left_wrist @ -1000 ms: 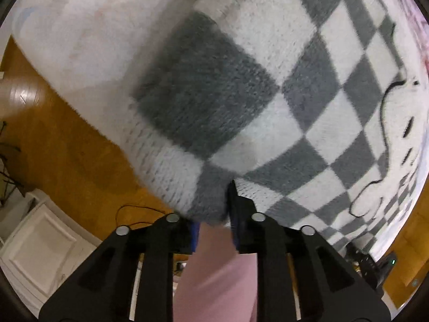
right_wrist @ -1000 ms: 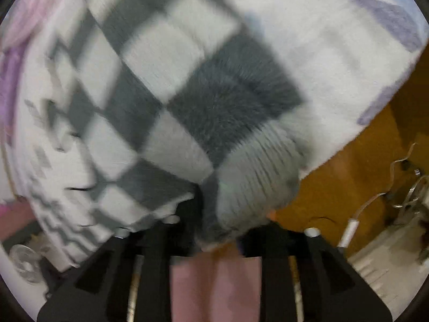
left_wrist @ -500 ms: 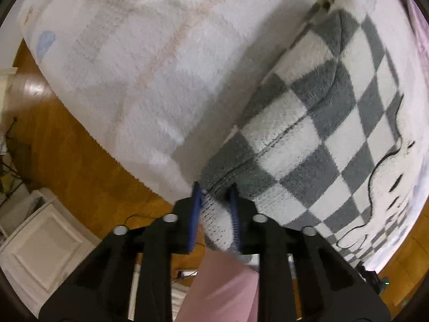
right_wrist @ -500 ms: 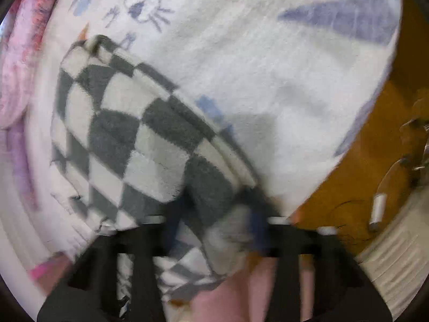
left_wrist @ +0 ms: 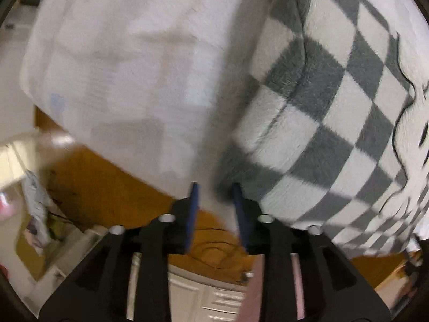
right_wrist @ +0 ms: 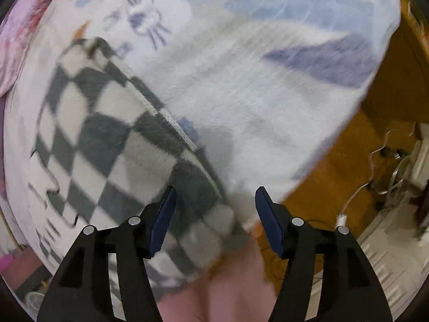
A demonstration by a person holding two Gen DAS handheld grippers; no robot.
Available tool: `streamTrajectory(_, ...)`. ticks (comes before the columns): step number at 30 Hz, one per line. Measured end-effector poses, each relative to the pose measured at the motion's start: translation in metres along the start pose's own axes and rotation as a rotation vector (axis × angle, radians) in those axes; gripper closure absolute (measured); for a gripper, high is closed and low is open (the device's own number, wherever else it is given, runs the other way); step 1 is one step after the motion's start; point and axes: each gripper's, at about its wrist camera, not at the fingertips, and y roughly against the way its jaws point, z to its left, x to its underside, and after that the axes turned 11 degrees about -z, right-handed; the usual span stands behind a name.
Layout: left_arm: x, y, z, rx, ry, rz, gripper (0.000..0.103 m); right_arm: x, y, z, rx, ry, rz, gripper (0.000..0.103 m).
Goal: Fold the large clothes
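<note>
The checkered sweater point(left_wrist: 316, 123), grey and white squares with a black line drawing on it, lies on a pale fleece blanket point(left_wrist: 128, 67) that is spread over a raised surface above a wooden floor point(left_wrist: 112, 187).

In the left wrist view the left gripper point(left_wrist: 214, 196) points down at the blanket's edge. Its jaws have just been opening and now stand apart with nothing pressed between the blue pads point(left_wrist: 193, 204); the sweater's near corner sits just beside the right-hand pad (blur hides whether the two touch).

In the right wrist view the right gripper point(right_wrist: 214, 201) also points down, and its jaws have just been opening too. They are wide apart, with the sweater's point(right_wrist: 107, 139) ribbed hem lying loose between them, not pinched. The sweater fills the left half of this view, and the blanket point(right_wrist: 254, 94), printed with blue shapes and a whiskered animal face, fills the rest. A white cable point(right_wrist: 356, 196) trails across the floor point(right_wrist: 335, 171) at right.
</note>
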Motion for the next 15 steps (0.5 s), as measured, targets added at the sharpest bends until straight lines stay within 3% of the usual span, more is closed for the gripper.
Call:
streamTrajectory(2, -0.004, 0.022, 0.015, -0.094, -0.031, -0.052, 0.071, -0.004, 0.026, 0.012, 0.01, 0.063, -0.083, 0.039)
streamTrajectory(4, -0.017, 0.036, 0.022, -0.098, -0.004, -0.092, 0.071, -0.01, 0.045, 0.038, 0.004, 0.135, -0.158, 0.04)
streamTrajectory(6, -0.035, 0.051, 0.015, -0.049, -0.005, -0.146, 0.076, -0.021, 0.057, 0.068, -0.021, 0.236, -0.224, 0.058)
streamTrajectory(7, -0.046, 0.058, 0.015, -0.039, -0.023, -0.172, 0.077, -0.022, 0.06, 0.045, -0.037, 0.279, -0.241, 0.079)
streamTrajectory(8, -0.037, 0.059, 0.004, -0.03, -0.037, -0.197, 0.081, -0.021, 0.059, 0.048, -0.05, 0.315, -0.247, 0.092)
streamTrajectory(12, -0.089, 0.057, -0.04, 0.055, -0.045, -0.27, 0.086, -0.041, 0.027, 0.108, -0.111, 0.408, -0.268, 0.099)
streamTrajectory(15, -0.134, 0.006, -0.068, 0.03, -0.051, -0.206, 0.086, -0.063, -0.021, 0.147, -0.059, 0.473, -0.25, 0.099)
